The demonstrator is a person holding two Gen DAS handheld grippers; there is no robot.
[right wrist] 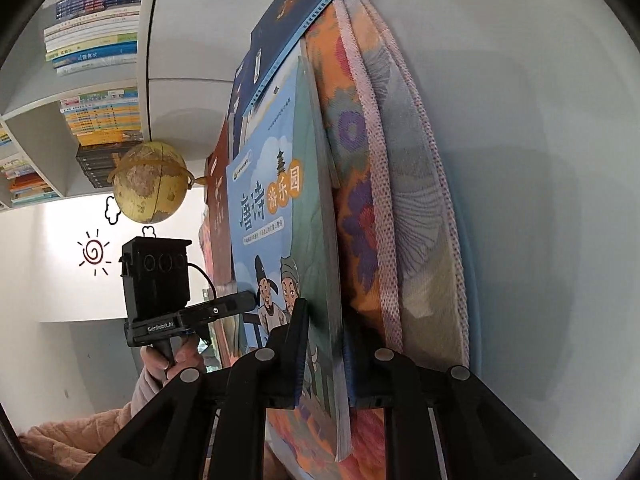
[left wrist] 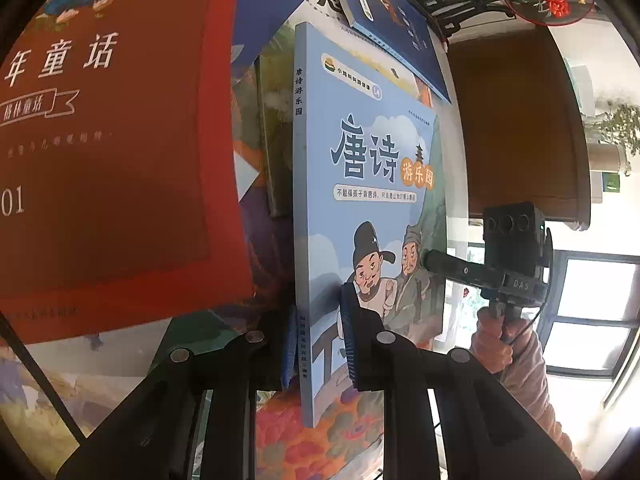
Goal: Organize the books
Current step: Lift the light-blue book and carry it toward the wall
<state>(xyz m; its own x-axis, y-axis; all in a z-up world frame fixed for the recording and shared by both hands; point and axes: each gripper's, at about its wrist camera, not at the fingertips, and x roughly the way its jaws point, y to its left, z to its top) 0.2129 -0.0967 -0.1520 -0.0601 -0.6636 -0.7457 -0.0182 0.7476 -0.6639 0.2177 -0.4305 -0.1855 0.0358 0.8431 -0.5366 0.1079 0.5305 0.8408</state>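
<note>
A light blue picture book (left wrist: 360,184) with two cartoon men on its cover is clamped from two sides. My left gripper (left wrist: 318,336) is shut on its spine edge, blue pads pressing front and back. In the right wrist view my right gripper (right wrist: 324,352) is shut on the page edge of the same light blue book (right wrist: 272,232). Each gripper shows in the other's view: the right gripper (left wrist: 430,260) at the book's far edge, the left gripper (right wrist: 250,302) at the spine. A dark blue book (left wrist: 392,28) overlaps the top corner. A red book (left wrist: 112,140) lies to the left.
A floral cloth (right wrist: 360,200) lies under the books on a pale surface (right wrist: 540,200). A globe (right wrist: 150,182) and a white bookshelf (right wrist: 100,40) full of books stand behind. A person's hand (right wrist: 172,360) in a pink sleeve holds the left gripper. A window (left wrist: 592,296) is at right.
</note>
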